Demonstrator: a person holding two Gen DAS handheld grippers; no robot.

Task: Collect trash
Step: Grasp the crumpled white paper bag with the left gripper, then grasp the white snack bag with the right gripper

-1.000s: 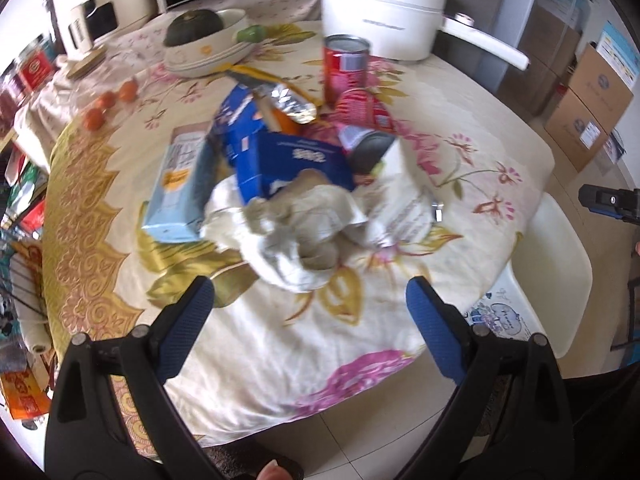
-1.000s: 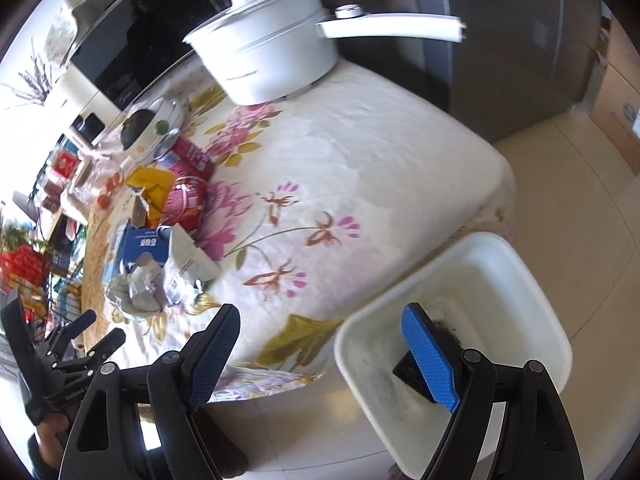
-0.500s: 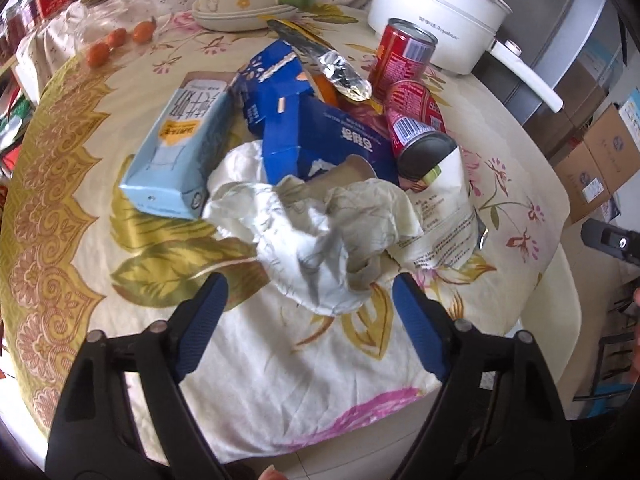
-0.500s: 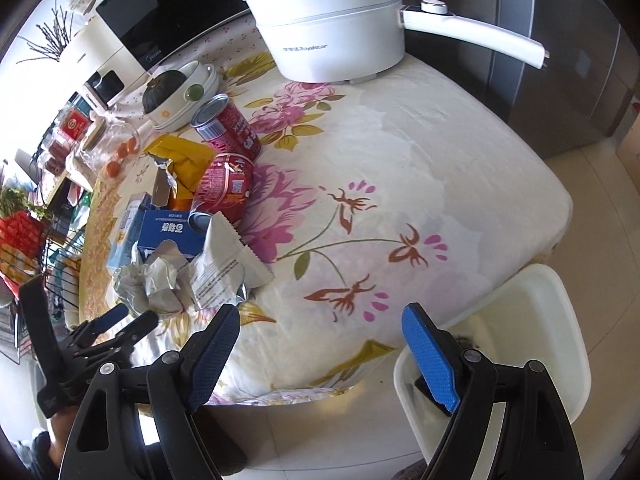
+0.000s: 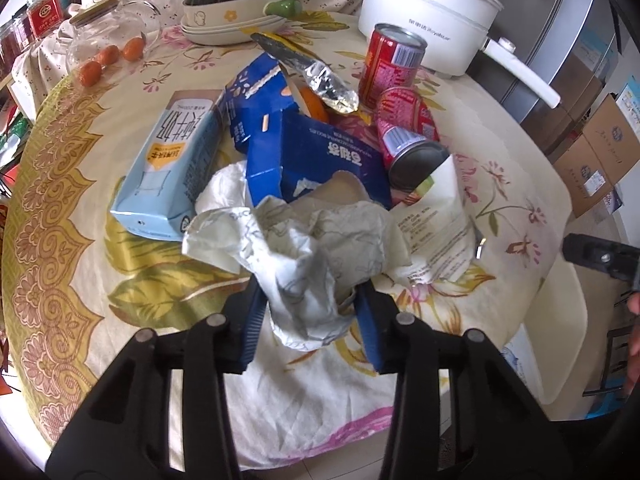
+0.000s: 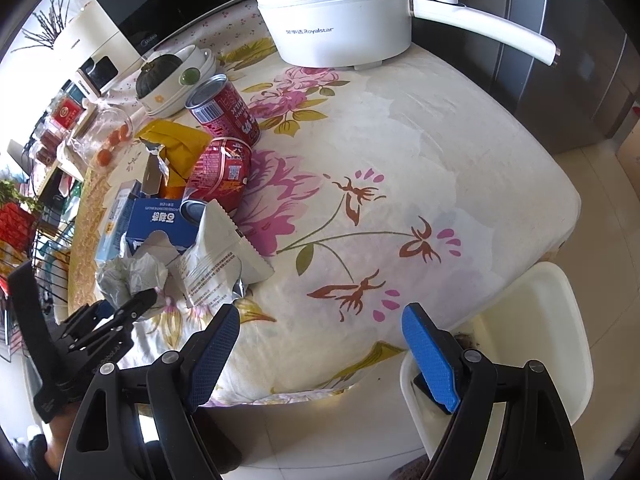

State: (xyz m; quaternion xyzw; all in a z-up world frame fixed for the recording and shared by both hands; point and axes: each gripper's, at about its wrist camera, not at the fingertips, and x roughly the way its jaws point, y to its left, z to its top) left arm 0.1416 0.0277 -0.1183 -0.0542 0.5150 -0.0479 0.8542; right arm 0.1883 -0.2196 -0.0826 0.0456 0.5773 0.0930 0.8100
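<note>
Left tongs [image 5: 310,316]: jaws have just been closing, now clamped on crumpled paper [image 5: 304,248] at the near edge of the trash pile on the worktop [image 6: 400,152]. Right tongs [image 6: 320,356]: wide apart, empty, above the worktop edge beside white bin [image 6: 552,320].

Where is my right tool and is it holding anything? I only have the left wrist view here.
Observer: The right tool is open and empty, hanging over the table edge beside the white bin.
Operator: Anything in that bin yet?
Observer: Yes, a dark thing lies at the bottom, partly hidden behind the tool's finger; I cannot tell what it is.
</note>
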